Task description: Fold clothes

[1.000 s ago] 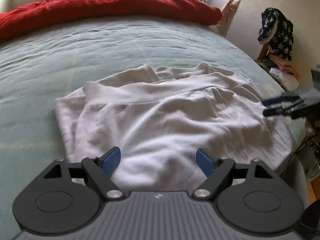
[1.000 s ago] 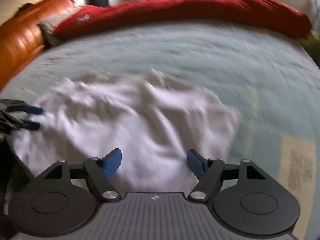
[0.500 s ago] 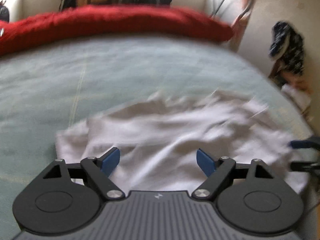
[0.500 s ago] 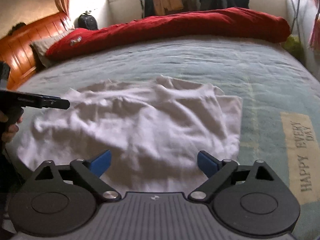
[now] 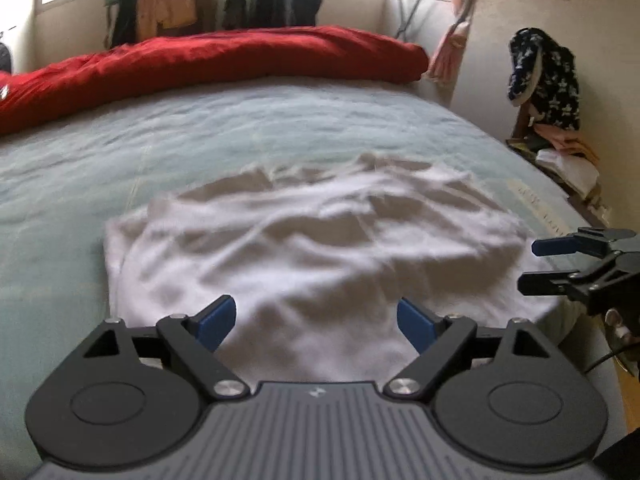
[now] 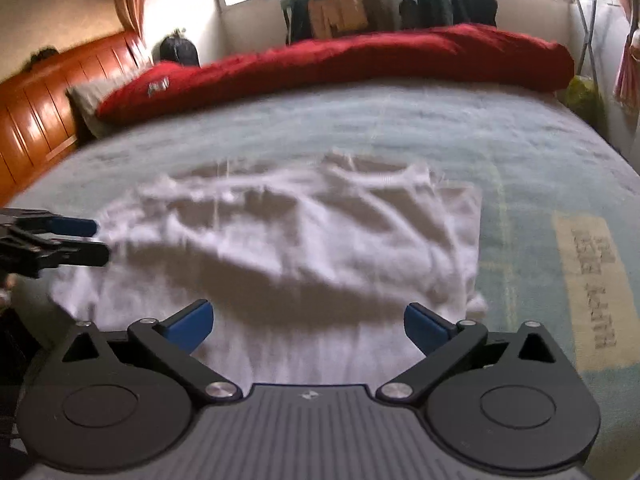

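A white garment (image 5: 320, 240) lies spread and rumpled on the pale blue bed (image 5: 240, 132). My left gripper (image 5: 316, 316) hovers over its near edge, jaws opening, nothing between them. My right gripper (image 5: 530, 266) shows at the right edge, fingers apart beside the cloth's right border. In the right wrist view the garment (image 6: 300, 232) fills the middle. There my right gripper (image 6: 307, 318) is over the near hem, its jaws opening wide and empty. The left gripper (image 6: 100, 240) pokes in from the left by the cloth's edge.
A red duvet (image 5: 200, 60) is rolled along the far side of the bed. A wooden headboard (image 6: 40, 100) and a pillow (image 6: 86, 98) stand on the left. Clothes are heaped on a stand (image 5: 544, 80) beyond the bed's right side. A lettered patch (image 6: 592, 280) marks the blanket.
Both cameras have drawn back and tipped up, so more of the room shows. The right gripper's jaws have spread wider. The garment lies flatter on the bed.
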The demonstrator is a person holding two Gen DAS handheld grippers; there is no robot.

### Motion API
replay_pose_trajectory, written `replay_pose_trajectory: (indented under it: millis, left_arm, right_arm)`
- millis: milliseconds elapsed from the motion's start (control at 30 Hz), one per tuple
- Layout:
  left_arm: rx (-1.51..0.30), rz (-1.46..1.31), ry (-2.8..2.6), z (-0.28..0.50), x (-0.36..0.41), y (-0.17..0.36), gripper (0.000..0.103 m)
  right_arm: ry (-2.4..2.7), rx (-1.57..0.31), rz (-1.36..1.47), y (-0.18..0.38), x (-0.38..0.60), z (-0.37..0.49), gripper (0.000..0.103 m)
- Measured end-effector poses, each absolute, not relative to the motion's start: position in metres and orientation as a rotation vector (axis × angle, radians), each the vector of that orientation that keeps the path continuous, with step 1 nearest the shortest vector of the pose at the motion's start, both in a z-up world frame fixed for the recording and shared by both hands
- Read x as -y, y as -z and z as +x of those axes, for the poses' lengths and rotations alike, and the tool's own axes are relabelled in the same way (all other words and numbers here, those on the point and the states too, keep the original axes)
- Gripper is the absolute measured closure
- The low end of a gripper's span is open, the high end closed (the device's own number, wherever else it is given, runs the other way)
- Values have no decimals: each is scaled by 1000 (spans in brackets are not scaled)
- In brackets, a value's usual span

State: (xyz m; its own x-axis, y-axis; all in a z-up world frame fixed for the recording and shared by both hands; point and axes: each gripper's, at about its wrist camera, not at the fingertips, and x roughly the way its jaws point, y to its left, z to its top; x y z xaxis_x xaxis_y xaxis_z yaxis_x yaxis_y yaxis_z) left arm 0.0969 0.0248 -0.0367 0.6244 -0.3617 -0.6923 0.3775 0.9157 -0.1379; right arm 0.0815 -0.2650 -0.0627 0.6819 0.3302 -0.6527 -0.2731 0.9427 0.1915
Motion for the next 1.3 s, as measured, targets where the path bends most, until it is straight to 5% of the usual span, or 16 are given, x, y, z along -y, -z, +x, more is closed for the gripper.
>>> replay_pose_trajectory:
  millis: [100, 1300]
  left_arm:
    - [-886, -45, 350, 93, -34, 57, 15]
    - [-842, -122, 230, 62, -68, 42, 13]
  right_arm:
    - [-324, -795, 82, 76, 265, 78, 0]
    - [-361, -756, 141, 67, 260, 47, 0]
